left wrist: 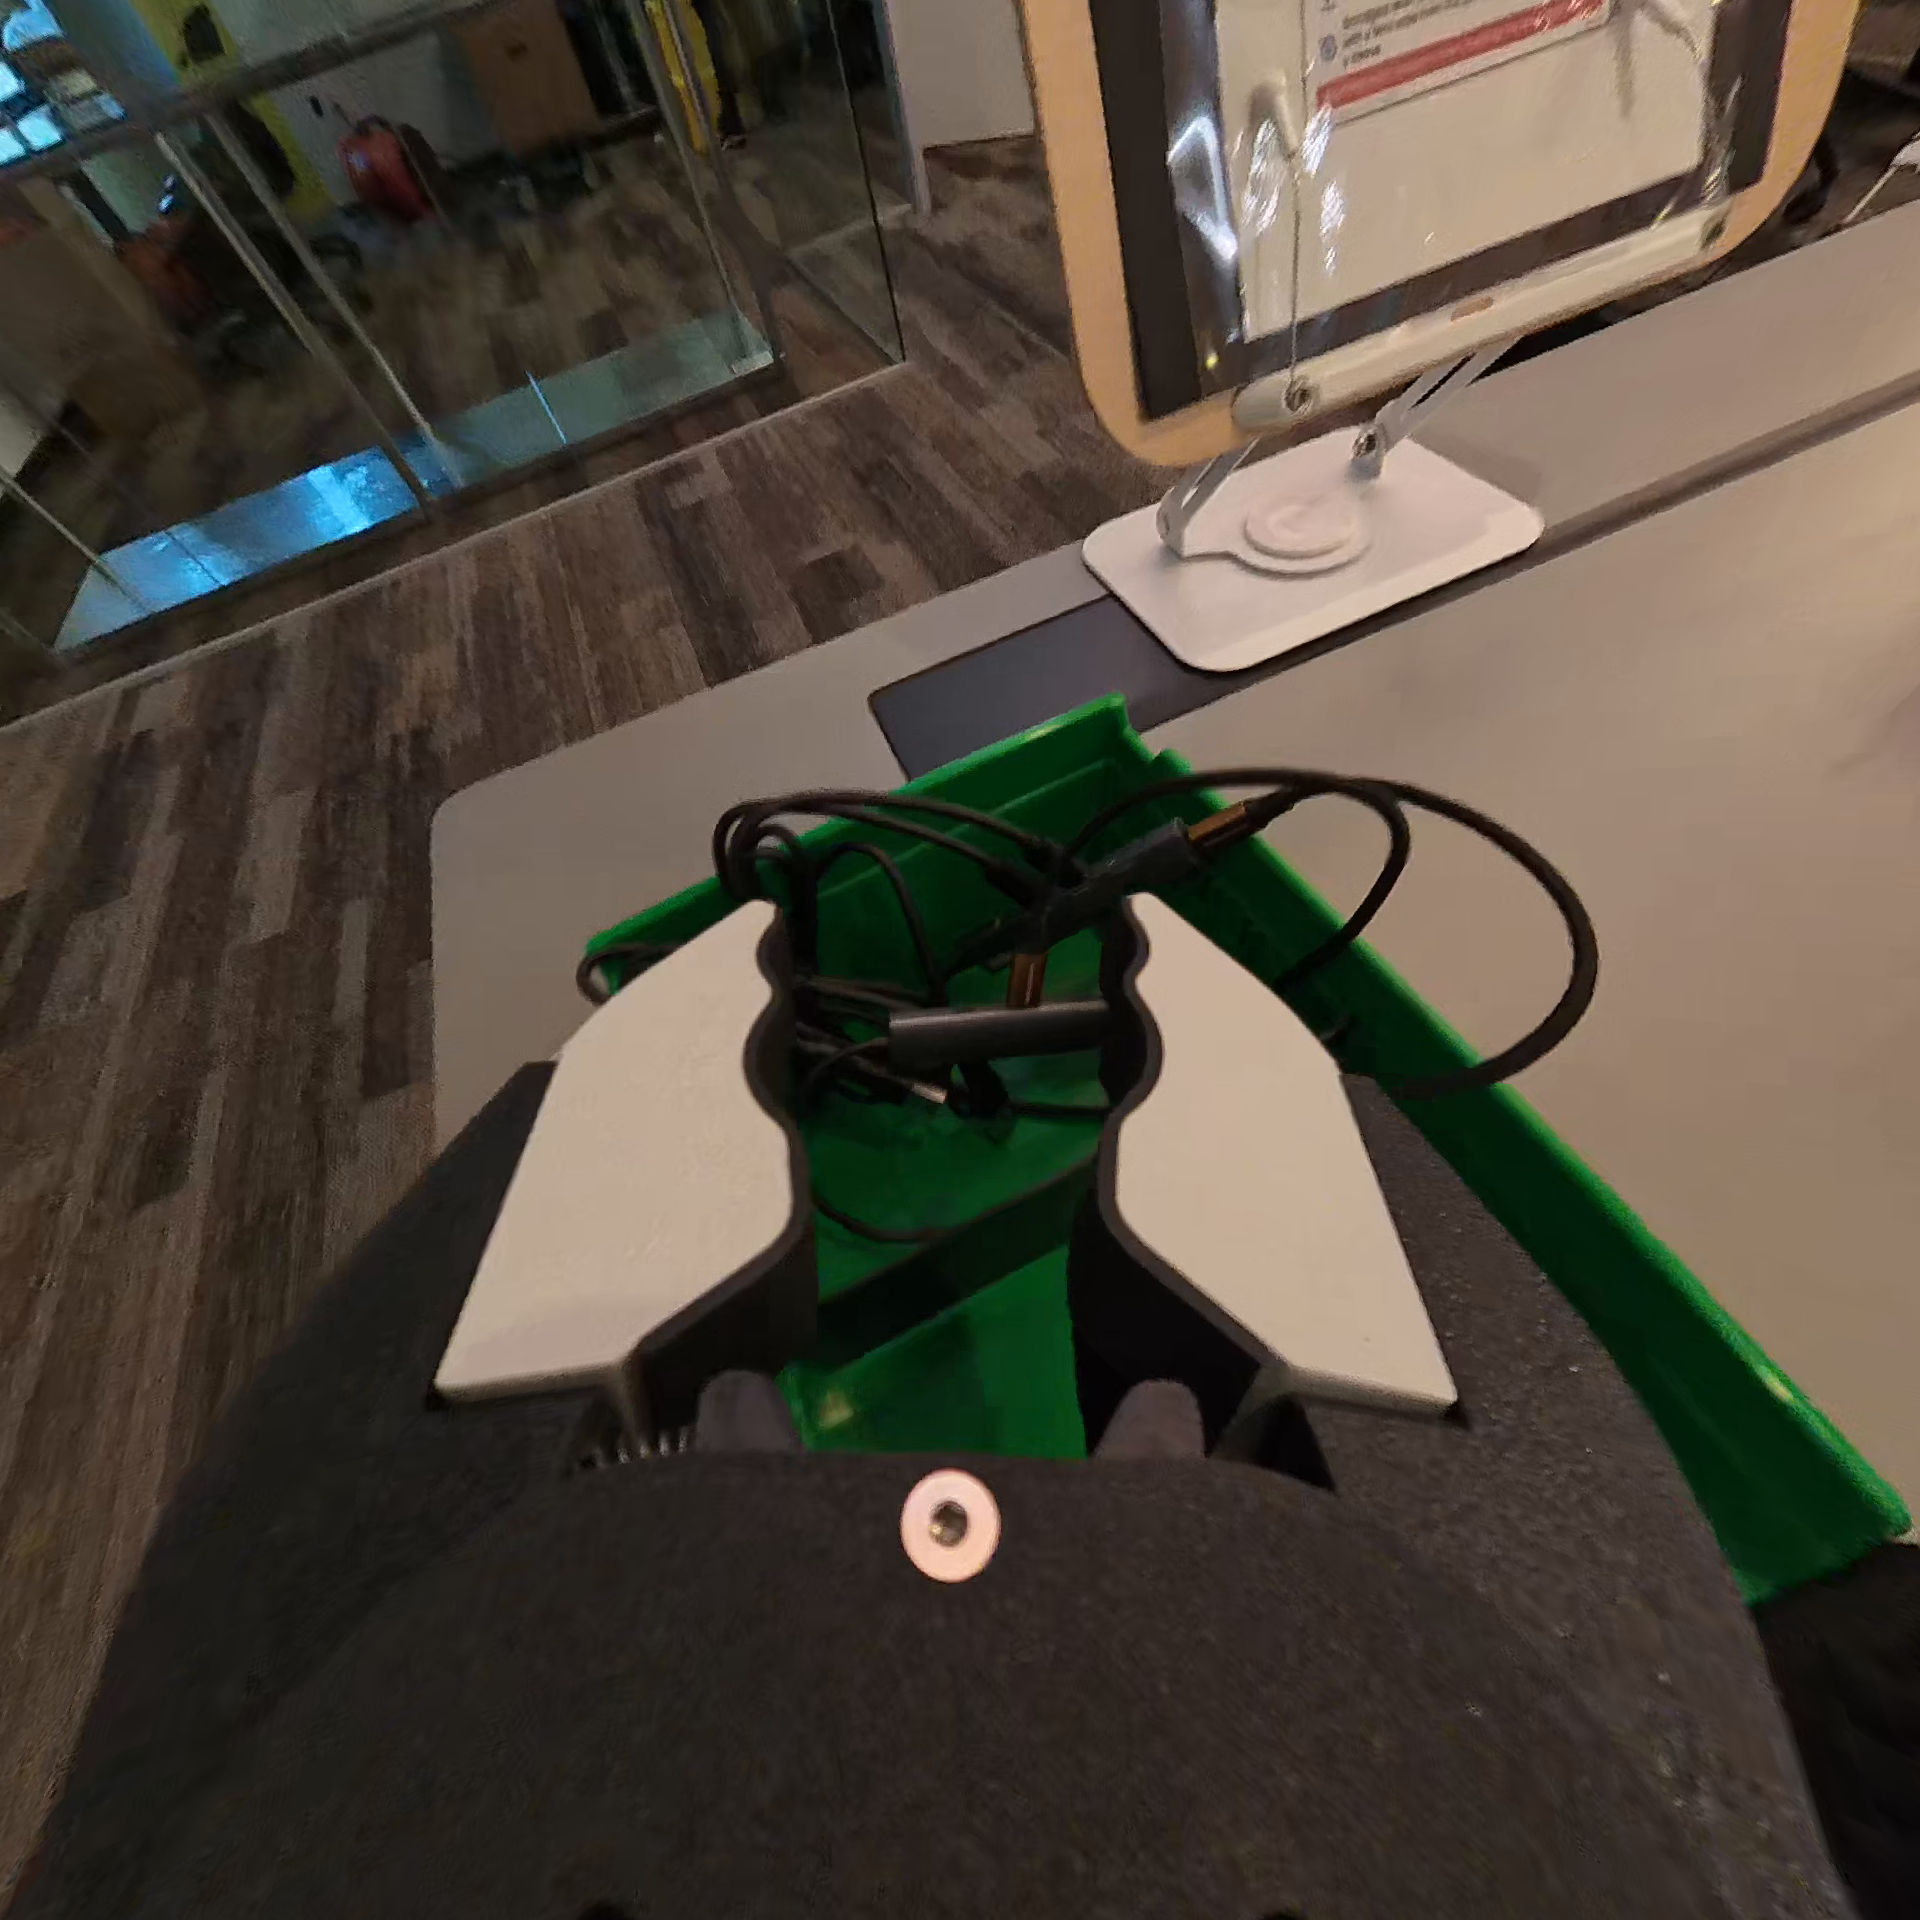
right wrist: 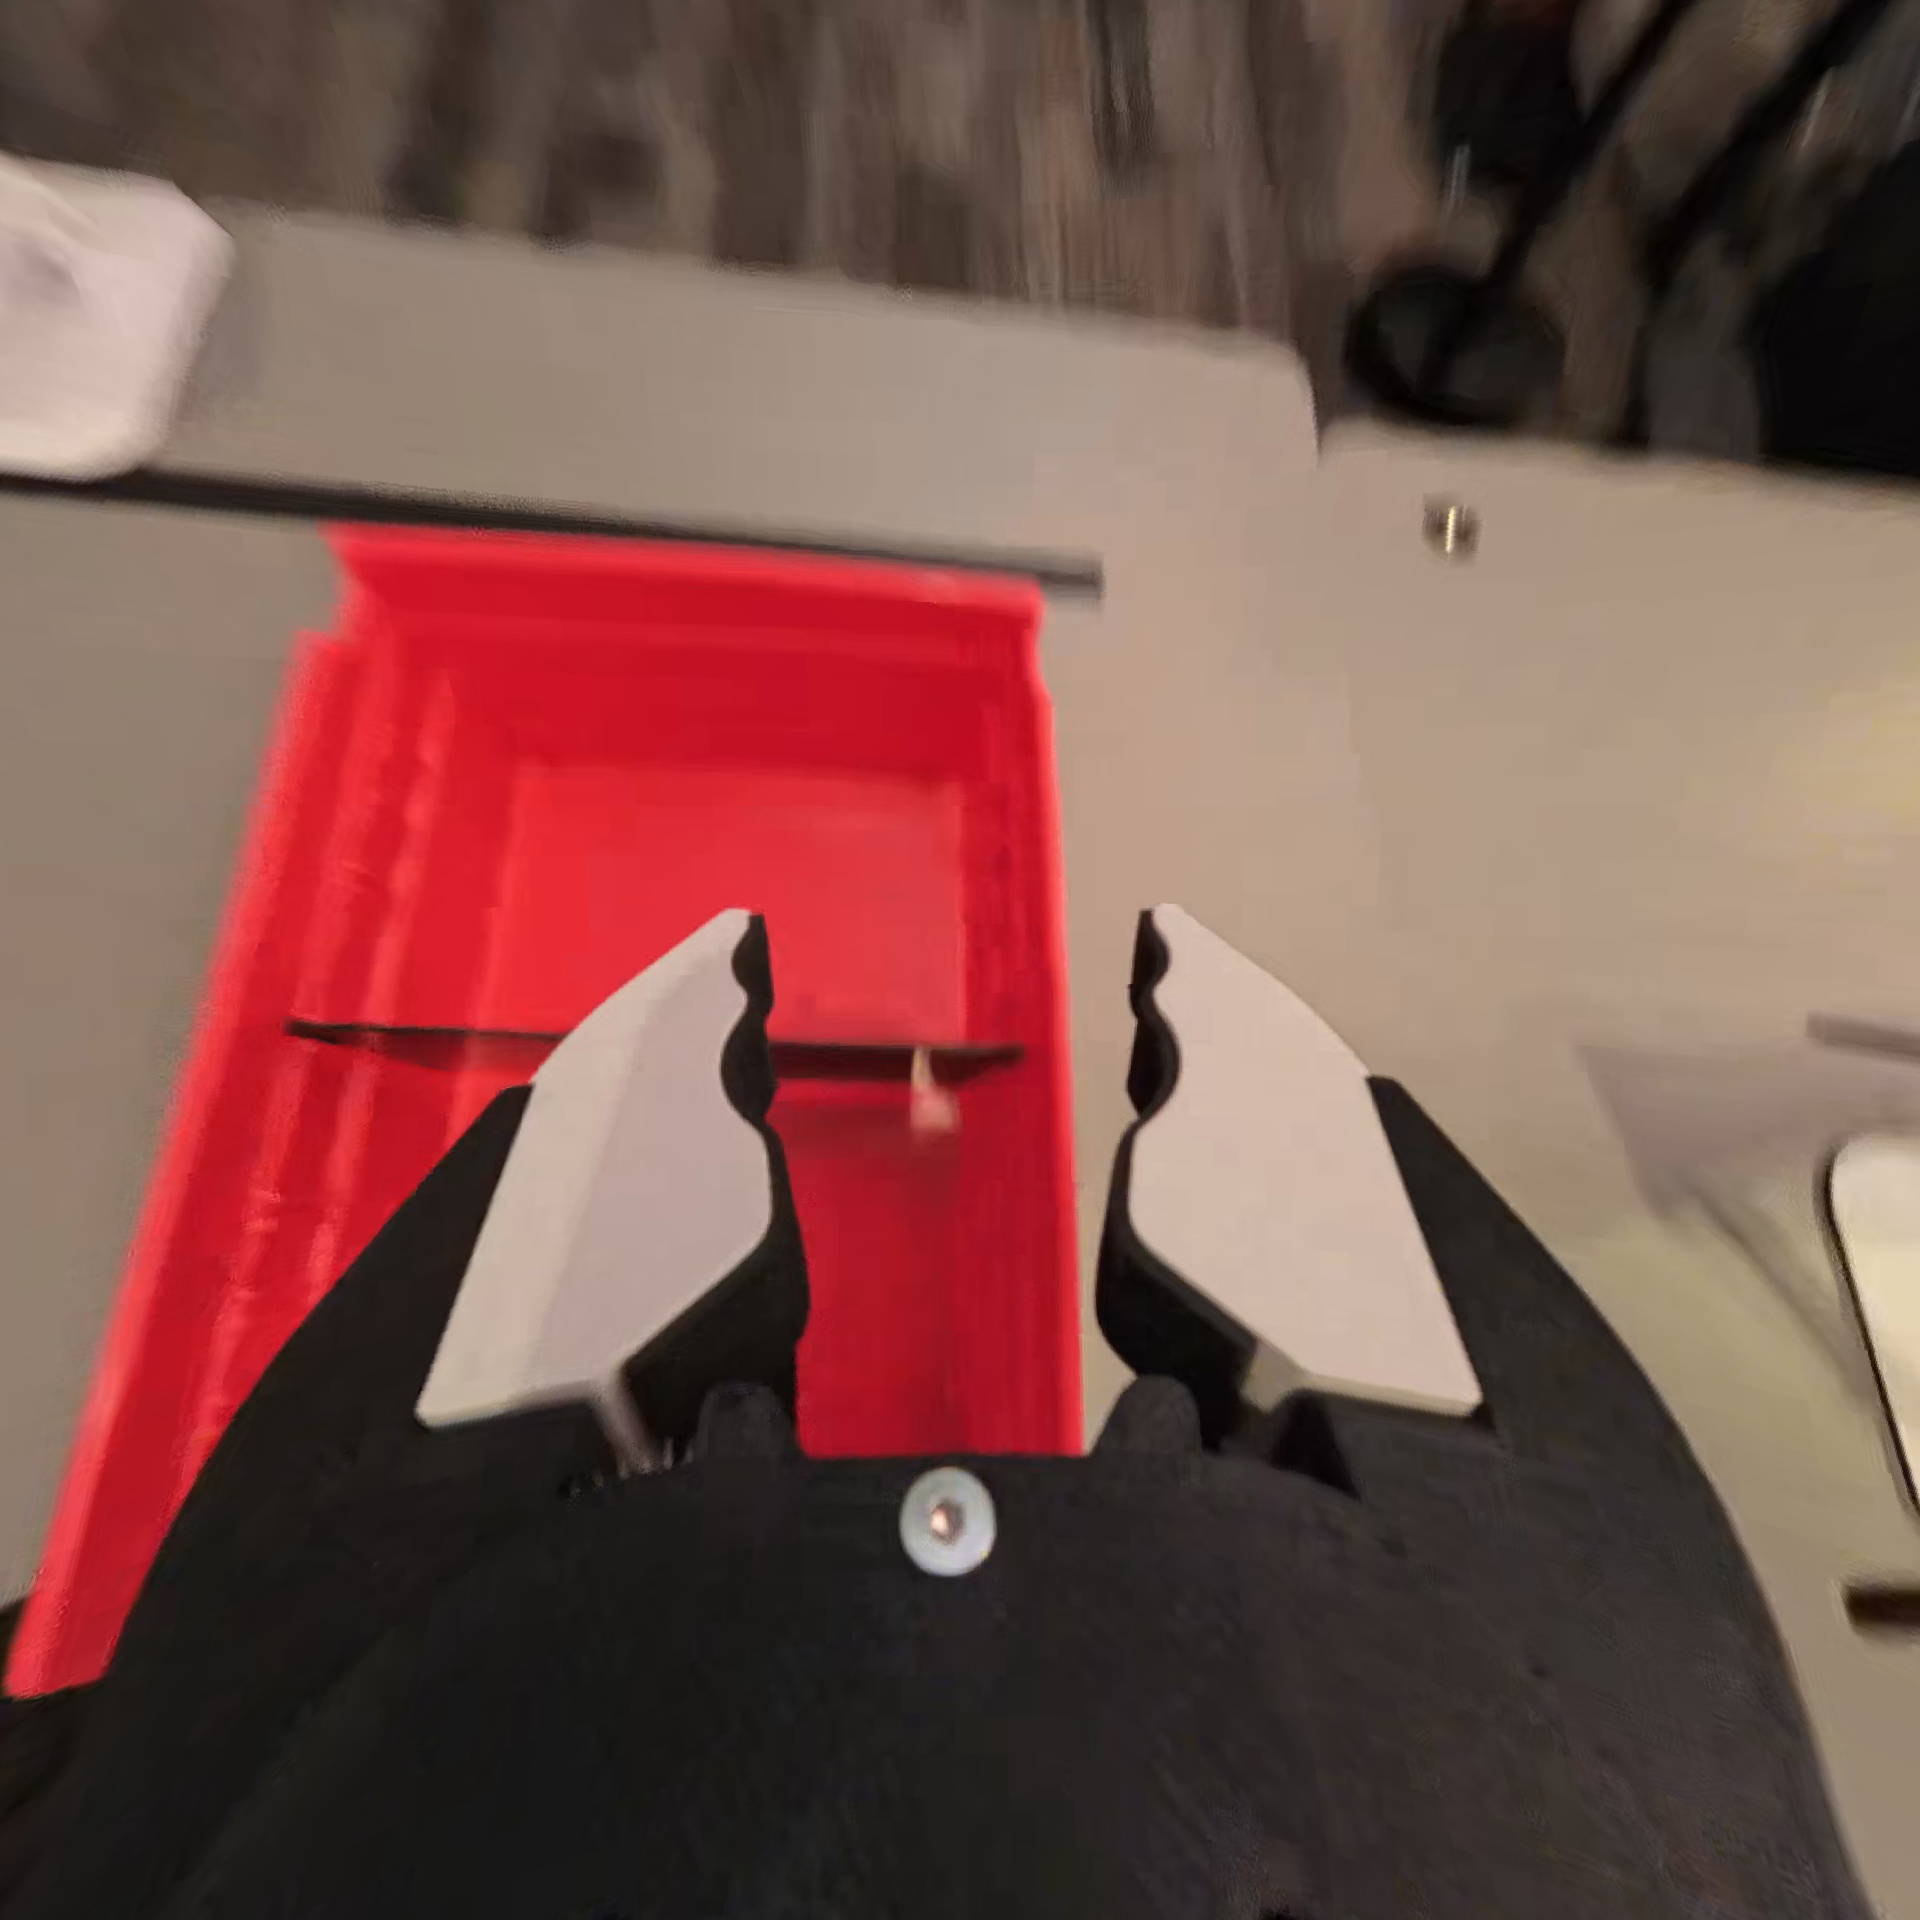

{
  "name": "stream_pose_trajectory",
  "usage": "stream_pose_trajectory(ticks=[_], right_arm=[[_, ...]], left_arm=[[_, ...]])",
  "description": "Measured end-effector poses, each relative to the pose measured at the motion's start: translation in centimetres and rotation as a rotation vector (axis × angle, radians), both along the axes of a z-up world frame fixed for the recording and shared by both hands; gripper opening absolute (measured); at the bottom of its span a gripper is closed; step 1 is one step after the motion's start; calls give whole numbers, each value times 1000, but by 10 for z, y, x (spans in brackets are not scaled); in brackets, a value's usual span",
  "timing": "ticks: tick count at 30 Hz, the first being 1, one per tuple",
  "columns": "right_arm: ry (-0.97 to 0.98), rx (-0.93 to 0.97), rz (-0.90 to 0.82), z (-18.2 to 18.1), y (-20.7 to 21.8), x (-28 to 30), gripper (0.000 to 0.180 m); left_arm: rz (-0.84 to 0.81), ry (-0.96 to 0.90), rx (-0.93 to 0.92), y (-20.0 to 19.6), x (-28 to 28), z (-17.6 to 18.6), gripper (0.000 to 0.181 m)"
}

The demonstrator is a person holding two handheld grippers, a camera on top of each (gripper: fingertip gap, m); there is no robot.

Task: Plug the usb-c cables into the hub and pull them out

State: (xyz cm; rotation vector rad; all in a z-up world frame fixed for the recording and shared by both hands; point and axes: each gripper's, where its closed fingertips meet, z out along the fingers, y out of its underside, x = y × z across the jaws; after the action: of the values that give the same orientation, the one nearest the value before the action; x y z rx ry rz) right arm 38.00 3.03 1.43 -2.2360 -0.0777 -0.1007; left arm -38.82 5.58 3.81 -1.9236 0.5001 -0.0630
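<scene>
A tangle of thin black usb-c cables [left wrist: 1039, 935] with dark grey and brass-coloured plug ends lies in the far end of a long green plastic bin [left wrist: 1455, 1195], one loop spilling over the bin's right wall onto the pale grey worktop [left wrist: 1662, 831]. Among them sits a slim dark grey bar-shaped hub [left wrist: 997, 1029], lying crosswise (its ports are too blurred to make out).

The left tongs [left wrist: 948, 925] hang just above this tangle with the two white-faced fingers set wide apart, the hub and cables showing in the gap between them; whether either finger touches a cable cannot be told.

Beyond the green bin, on the same worktop, stands a white flat-based stand [left wrist: 1309, 561] carrying a wood-framed screen [left wrist: 1434, 208]. Grey-brown patterned carpet [left wrist: 312, 831] and glass partitions fill the left of that view.

The right tongs [right wrist: 951, 925] are also spread wide and grip nothing. They hover over a rectangular red plastic bin [right wrist: 665, 707] that rests on the worktop, with a dark divider [right wrist: 416, 1039] running across its inside. This view is heavily blurred.
</scene>
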Motion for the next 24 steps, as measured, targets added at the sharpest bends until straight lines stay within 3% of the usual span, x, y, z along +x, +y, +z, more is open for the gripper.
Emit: stream_pose_trajectory(ticks=[1, 7, 10, 13, 18, 22, 24], right_arm=[[-4, 104, 39, 20, 1, -15, 68], [80, 667, 155, 128, -17, -90, 74], [96, 875, 179, 166, -28, -118, 69], [120, 928, 234, 167, -27, -148, 68], [22, 851, 349, 139, -2, -169, 62], [-162, 738, 391, 114, 10, -169, 62], [-210, 723, 427, 111, 10, -174, 62]], left_arm=[[-15, -7, 14, 2, 6, 3, 56], [-49, -33, 201, -1, 36, 49, 64], [-182, -142, 298, -12, 83, 77, 74], [-296, -52, 304, -22, 124, 80, 75], [-306, 386, 227, -1, 115, 67, 66], [-427, 705, 21, 24, 79, 12, 53], [-501, 765, -120, 31, 58, -18, 48]])
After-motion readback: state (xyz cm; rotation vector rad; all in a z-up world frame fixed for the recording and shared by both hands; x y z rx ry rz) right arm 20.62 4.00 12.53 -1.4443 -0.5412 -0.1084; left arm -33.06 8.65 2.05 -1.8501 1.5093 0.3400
